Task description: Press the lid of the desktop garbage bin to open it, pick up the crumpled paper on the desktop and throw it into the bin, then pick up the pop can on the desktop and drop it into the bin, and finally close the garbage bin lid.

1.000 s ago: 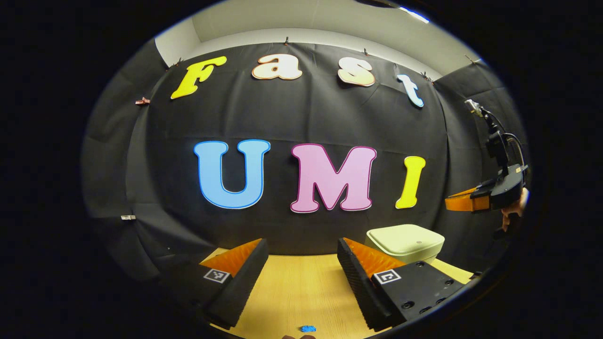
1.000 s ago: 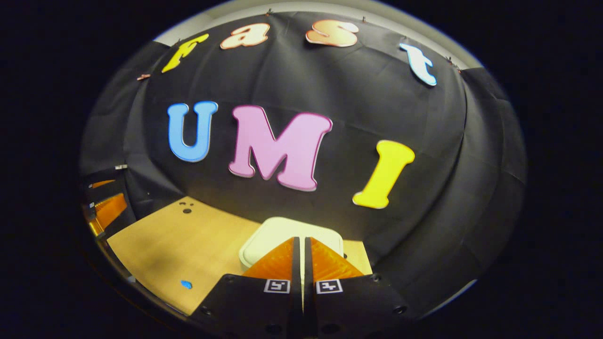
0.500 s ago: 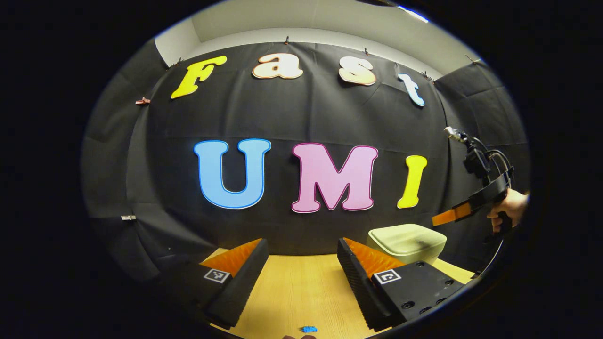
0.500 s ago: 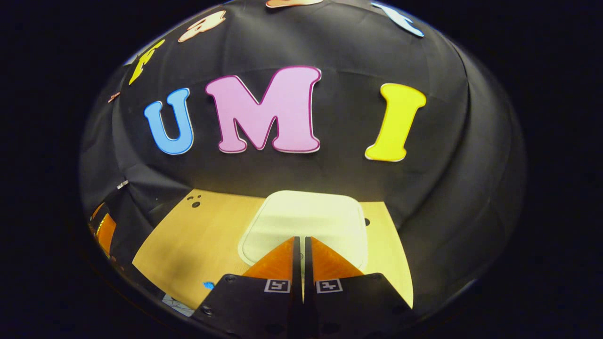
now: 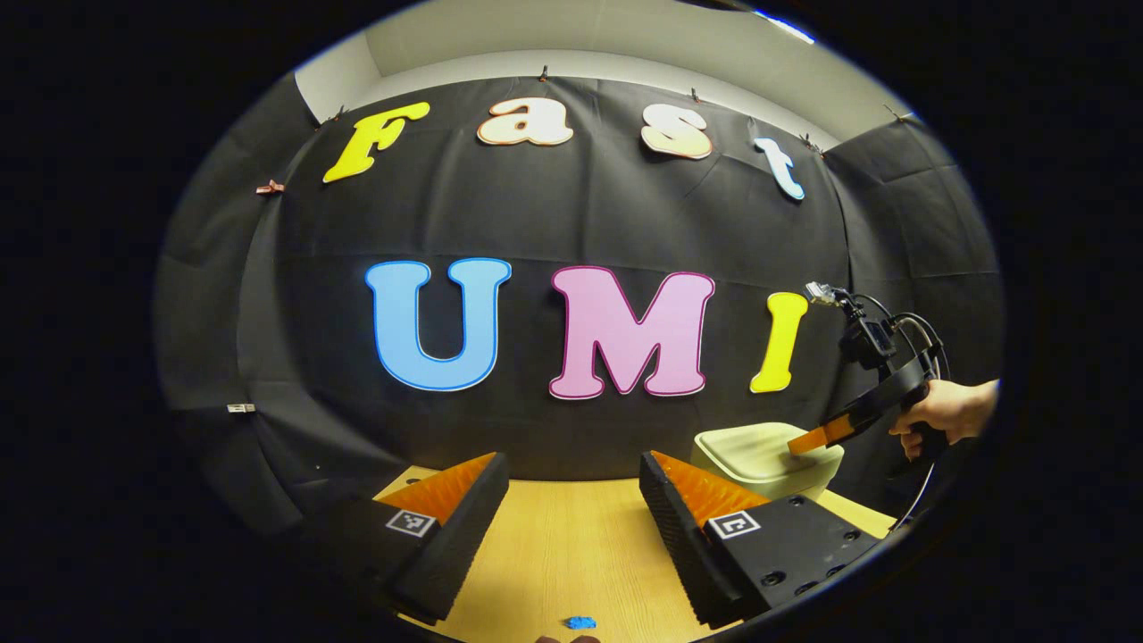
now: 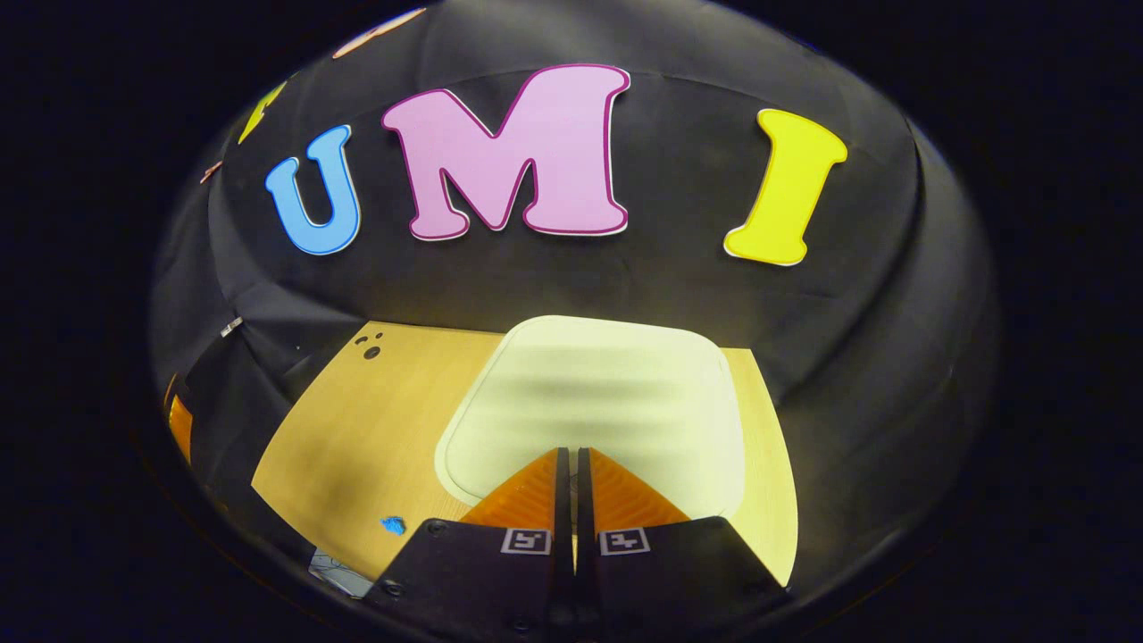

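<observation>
bin (image 6: 607, 393) sits on the wooden desktop (image 6: 375, 429) near the black cloth wall, lid (image 5: 759, 446) down and flat, pale cream in colour, rounded-square from above.

right gripper (image 6: 572, 454): fingers pressed together, nothing between them, tips over the near edge of the lid. in the right gripper view the tips overlap the lid's front rim; whether they press on it or sit just above cannot be told there. in the left gripper view the same tool (image 5: 802, 440) comes in from the right, tilted down, its tip meeting the top of the lid at its right side, held by a person's hand (image 5: 946, 413) with a cable looping behind it.

left gripper (image 5: 571, 469): fingers spread wide apart, nothing held, low over the desktop, well to the left of the bin and apart from it. its right finger (image 5: 705, 500) partly covers the bin's lower left in that view.

small blue scrap (image 5: 581, 622) lies on the desktop in front of the left gripper, between its fingers' line and the near edge; the same scrap (image 6: 391, 524) shows left of the right gripper. a few dark holes (image 6: 368, 346) mark the desktop near the wall. a crumpled pale object (image 6: 335, 564) at the lower left rim of the right gripper view is too cut off to identify.
</observation>
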A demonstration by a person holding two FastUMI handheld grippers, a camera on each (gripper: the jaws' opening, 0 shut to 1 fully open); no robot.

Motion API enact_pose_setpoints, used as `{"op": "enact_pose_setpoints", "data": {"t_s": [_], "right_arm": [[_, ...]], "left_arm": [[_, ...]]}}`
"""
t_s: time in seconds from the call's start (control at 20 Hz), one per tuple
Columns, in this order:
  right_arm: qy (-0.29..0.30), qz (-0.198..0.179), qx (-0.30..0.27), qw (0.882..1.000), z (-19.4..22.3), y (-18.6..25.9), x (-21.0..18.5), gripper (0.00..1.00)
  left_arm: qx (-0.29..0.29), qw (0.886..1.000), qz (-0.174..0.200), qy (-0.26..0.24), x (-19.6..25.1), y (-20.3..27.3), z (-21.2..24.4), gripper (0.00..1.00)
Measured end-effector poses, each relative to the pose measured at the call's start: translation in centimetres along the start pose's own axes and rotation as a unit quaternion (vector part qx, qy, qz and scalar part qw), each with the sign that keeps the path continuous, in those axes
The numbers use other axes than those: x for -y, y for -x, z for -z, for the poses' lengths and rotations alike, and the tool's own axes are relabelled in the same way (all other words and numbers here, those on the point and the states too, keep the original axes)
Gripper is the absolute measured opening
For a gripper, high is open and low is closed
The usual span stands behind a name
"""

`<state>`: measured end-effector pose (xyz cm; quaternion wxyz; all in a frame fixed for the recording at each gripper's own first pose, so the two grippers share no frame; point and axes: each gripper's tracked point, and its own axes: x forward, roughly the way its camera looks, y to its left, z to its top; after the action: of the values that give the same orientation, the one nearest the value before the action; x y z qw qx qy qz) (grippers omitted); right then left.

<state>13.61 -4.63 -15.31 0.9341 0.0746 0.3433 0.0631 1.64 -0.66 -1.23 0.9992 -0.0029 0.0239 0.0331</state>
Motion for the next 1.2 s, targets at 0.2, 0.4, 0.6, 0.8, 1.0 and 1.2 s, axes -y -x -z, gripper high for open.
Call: {"op": "enact_pose_setpoints", "data": {"t_s": [0.2, 0.4, 0.6, 0.8, 1.0, 1.2], "right_arm": [[-0.007, -0.005, -0.007, 1.0, 0.3, -0.3, 0.1, 0.05], [-0.01, -0.008, -0.004, 1.0, 0.6, -0.4, 0.0, 0.05], [-0.001, -0.005, 0.034, 0.999, -0.6, -0.3, 0.1, 0.06], [0.018, 0.01, 0.101, 0.995, -3.1, 2.0, 0.0, 0.05], [0.045, 0.018, 0.158, 0.986, -5.3, 5.5, -0.5, 0.05], [0.036, 0.001, 0.173, 0.984, -5.2, 7.9, -1.8, 0.05]], "left_arm": [[-0.005, 1.0, -0.001, 0.001, 0.0, 0.0, 0.5, 0.95], [-0.008, 1.0, -0.005, 0.004, -0.1, -0.1, 0.7, 0.95], [-0.005, 1.0, -0.002, 0.005, 0.2, 0.0, 0.3, 0.95], [-0.006, 1.0, -0.001, 0.004, 0.3, 0.1, 0.5, 0.95], [-0.006, 1.0, 0.003, 0.001, 0.6, 0.1, 0.4, 0.95], [-0.007, 1.0, 0.009, 0.002, 1.0, 0.0, 0.6, 0.95]]}}
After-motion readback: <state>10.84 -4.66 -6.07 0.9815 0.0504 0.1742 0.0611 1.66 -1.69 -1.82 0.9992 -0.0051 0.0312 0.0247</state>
